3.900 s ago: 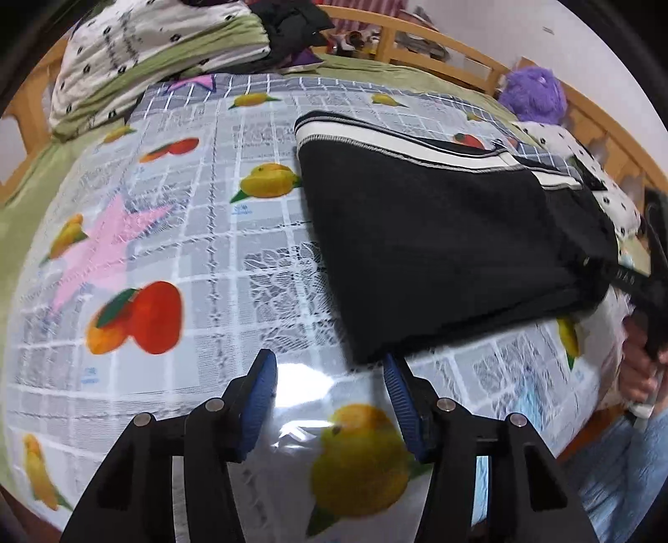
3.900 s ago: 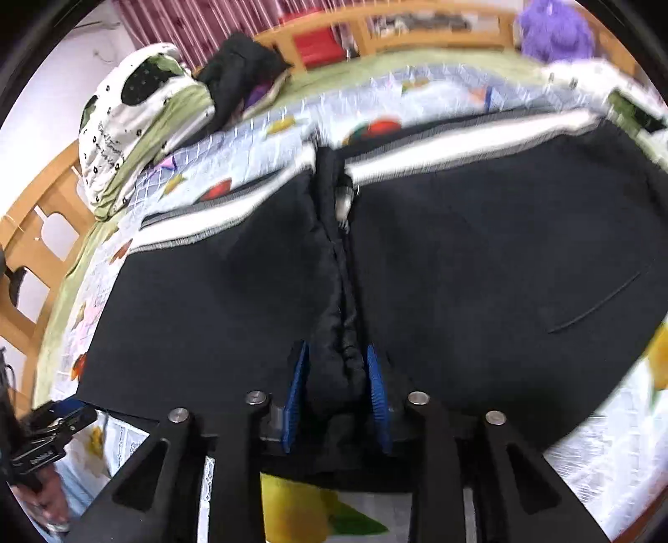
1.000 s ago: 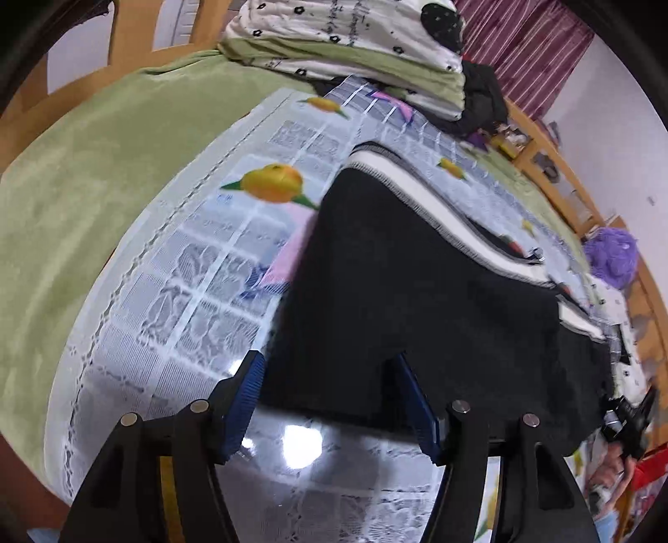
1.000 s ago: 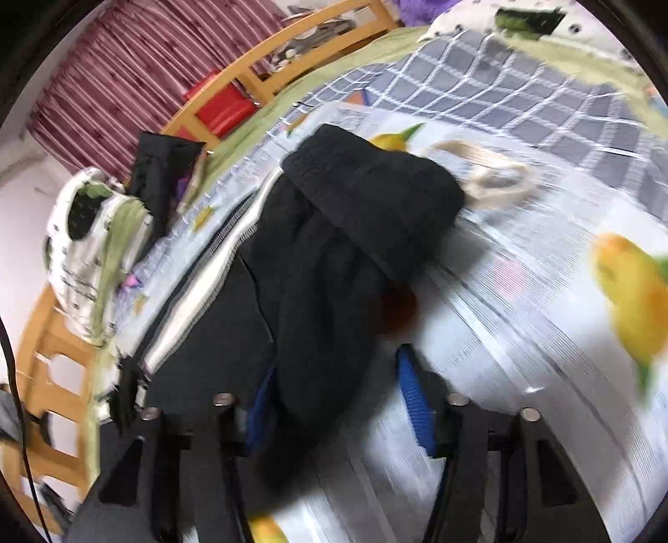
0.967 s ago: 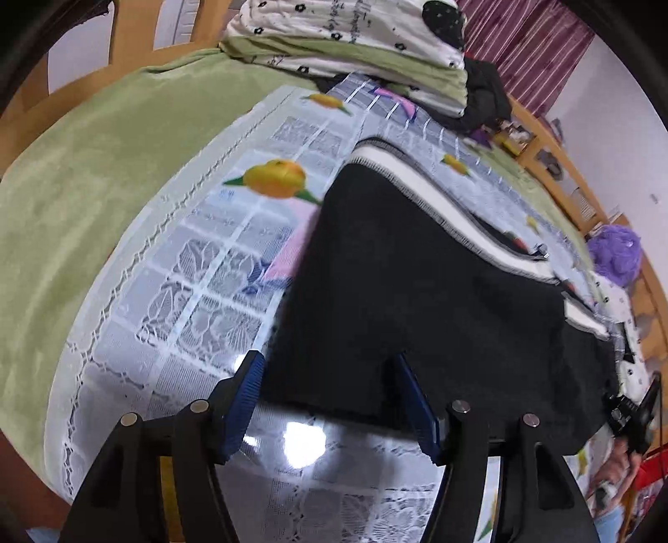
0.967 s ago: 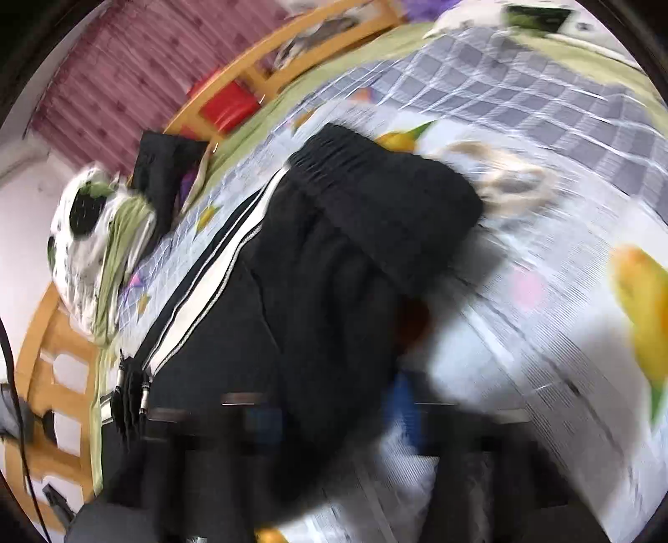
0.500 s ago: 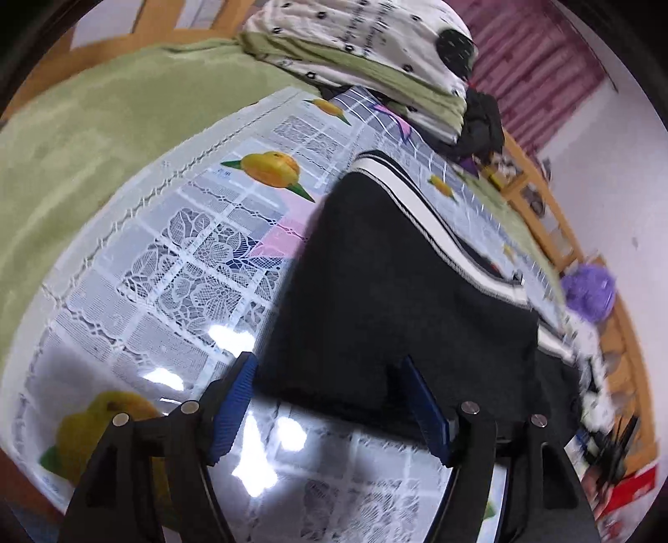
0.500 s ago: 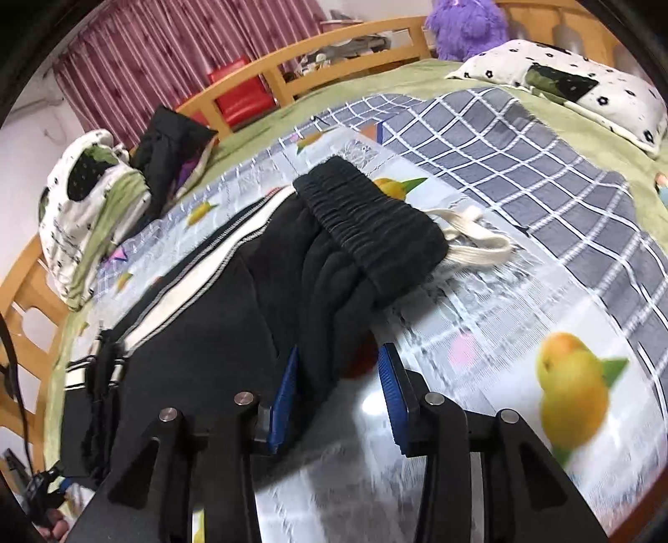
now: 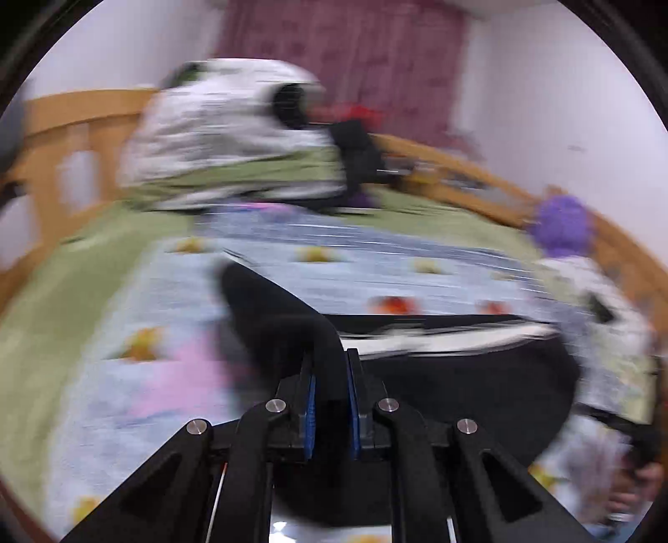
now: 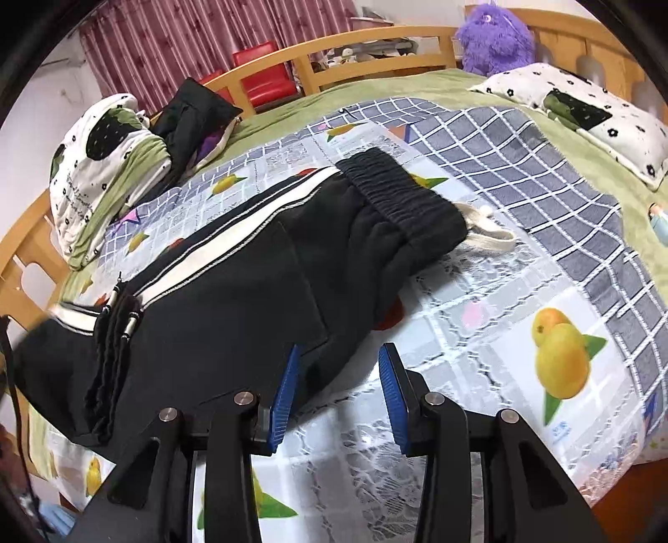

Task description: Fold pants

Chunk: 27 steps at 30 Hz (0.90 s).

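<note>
Black pants with a white side stripe lie on a fruit-print sheet on the bed, waistband at the far right with a white drawstring. My right gripper is open at the near edge of the pants, its left finger over the fabric. In the blurred left wrist view my left gripper is shut on a fold of the pants and holds it lifted off the sheet.
A rolled white-and-green quilt and a dark bag sit at the far left. A pillow and purple plush toy lie far right. A wooden bed rail runs behind.
My left gripper has closed on the pants' edge and lifted it, swinging fast. My right gripper has stayed open near the pants' near edge.
</note>
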Each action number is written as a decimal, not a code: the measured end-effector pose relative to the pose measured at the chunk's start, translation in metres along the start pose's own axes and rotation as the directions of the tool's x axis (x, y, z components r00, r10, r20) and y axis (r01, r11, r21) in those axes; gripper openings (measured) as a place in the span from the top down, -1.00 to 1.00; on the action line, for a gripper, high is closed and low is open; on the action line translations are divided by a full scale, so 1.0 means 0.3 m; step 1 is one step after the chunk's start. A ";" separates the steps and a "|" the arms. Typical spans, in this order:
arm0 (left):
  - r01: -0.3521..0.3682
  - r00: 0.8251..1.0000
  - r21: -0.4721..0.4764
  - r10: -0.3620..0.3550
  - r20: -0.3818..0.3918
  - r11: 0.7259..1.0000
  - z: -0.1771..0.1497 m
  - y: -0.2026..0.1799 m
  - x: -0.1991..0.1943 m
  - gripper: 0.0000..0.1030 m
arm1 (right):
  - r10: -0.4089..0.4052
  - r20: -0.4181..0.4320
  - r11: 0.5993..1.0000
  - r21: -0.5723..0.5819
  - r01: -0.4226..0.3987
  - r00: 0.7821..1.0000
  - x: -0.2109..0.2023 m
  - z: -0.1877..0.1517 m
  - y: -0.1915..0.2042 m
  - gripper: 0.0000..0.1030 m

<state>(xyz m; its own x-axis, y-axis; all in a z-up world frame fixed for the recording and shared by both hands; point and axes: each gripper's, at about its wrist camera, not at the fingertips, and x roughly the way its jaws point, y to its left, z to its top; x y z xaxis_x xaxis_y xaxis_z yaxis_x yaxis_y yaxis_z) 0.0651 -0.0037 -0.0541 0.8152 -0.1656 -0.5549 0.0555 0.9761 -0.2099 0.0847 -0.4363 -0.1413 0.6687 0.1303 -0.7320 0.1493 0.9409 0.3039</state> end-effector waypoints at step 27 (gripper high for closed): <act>-0.144 0.978 -0.100 0.126 -0.167 0.985 -0.178 0.192 0.010 -0.20 | 0.310 -0.179 0.944 -0.054 -0.324 0.934 0.014 -0.035 0.541 0.08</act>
<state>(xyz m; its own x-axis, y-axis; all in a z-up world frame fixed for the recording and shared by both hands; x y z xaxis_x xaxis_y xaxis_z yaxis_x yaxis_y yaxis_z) 0.0398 0.0446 -0.1108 0.7079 -0.0626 -0.7035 -0.1203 0.9708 -0.2075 0.1040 -0.2798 -0.1014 0.5406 0.4694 -0.6981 -0.1154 0.8634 0.4912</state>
